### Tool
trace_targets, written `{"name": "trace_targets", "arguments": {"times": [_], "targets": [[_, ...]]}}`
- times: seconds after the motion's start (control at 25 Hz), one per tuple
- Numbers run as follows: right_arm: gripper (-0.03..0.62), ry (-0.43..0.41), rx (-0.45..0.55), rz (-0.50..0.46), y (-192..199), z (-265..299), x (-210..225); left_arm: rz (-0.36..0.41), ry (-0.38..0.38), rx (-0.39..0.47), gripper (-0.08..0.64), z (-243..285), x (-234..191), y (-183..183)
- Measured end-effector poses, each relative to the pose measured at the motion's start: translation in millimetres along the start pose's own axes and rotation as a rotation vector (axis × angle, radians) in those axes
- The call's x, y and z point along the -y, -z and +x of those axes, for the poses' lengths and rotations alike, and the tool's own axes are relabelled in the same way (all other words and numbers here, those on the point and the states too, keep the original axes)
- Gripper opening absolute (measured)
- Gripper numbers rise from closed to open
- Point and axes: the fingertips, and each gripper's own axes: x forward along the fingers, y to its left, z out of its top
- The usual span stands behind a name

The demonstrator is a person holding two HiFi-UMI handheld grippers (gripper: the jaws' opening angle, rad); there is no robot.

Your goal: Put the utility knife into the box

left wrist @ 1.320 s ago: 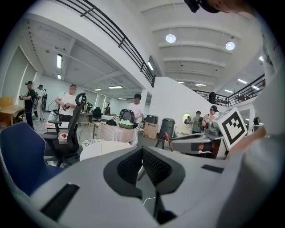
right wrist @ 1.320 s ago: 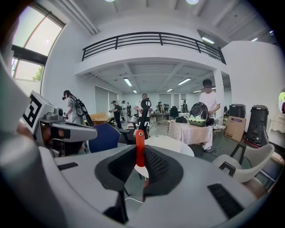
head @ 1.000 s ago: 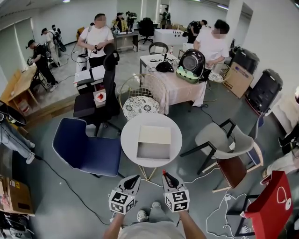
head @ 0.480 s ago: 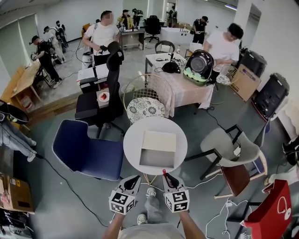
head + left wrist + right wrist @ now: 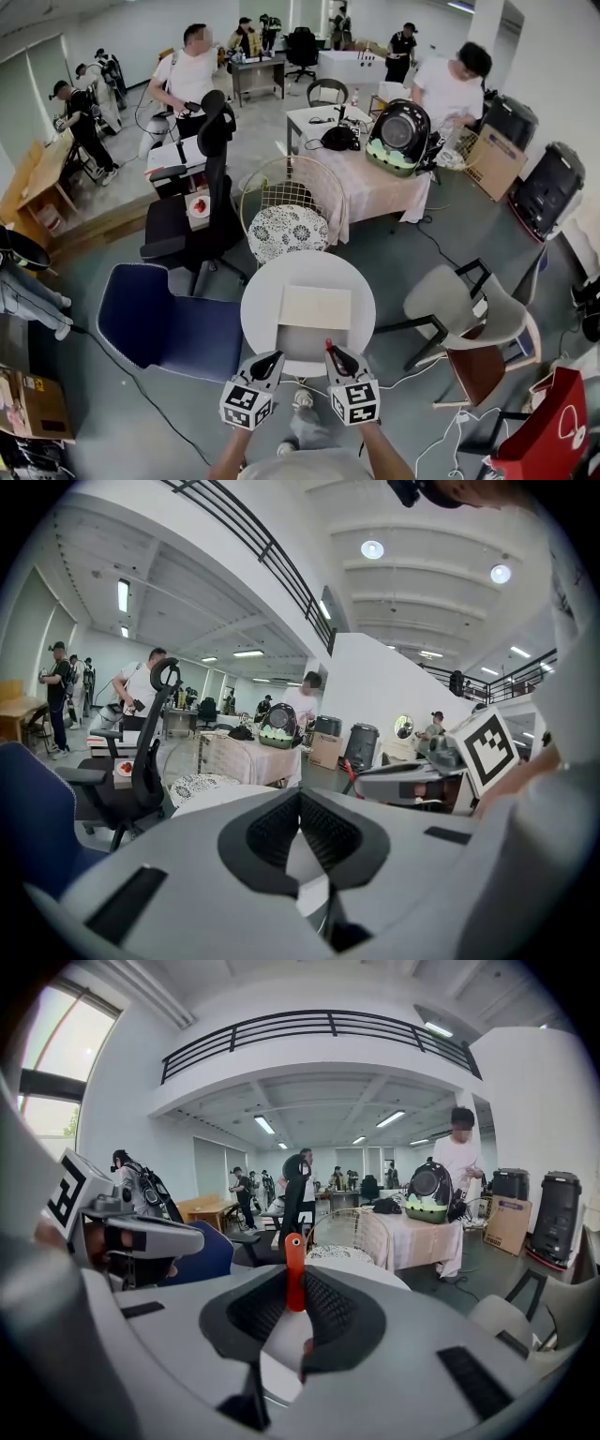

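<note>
– Crowded workshop floor, people standing at desks further back. What is nearest?
– Round white table, with a shallow beige cardboard box lying open on top of it. A blue padded chair stands just beside the table.
– Where is the orange-red utility knife?
– Pinched in the right gripper, standing upright between its jaws, over the table's near edge and short of the box.
– And the left gripper?
– Jaws pressed together on nothing, held just beside the right one. Both point toward the table.
</note>
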Motion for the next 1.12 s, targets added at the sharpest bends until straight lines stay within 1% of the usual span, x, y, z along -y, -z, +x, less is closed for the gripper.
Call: {"name": "trace_targets", "arguments": {"times": [0.24, 0.52, 0.8, 1.0, 1.12], "targets": [[0.063, -0.002, 0.009, 0.002, -21.5, 28.0, 27.7, 0.011, 0.005, 0.007, 0.012, 35.5, -12.4, -22.5], [0.063, -0.020, 0.024, 0.000, -43.0, 62.4, 49.9, 0.025, -0.020, 0.023, 0.012, 68.4, -37.9, -49.5], [0.063, -0.048, 0.011, -0.003, -52.1, 96.6, 61.0, -0.007, -0.062, -0.004, 0.012, 85.7, -63.3, -42.3], [0.063, -0.065, -0.027, 0.005, -44.7, 115.9, 63.2, -0.037, -0.082, -0.017, 0.012, 93.7, -81.5, -38.3], [0.063, -0.077, -0.057, 0.012, -34.9, 124.4, 62.0, -0.059, -0.095, -0.035, 0.012, 95.9, -89.5, -30.0]]}}
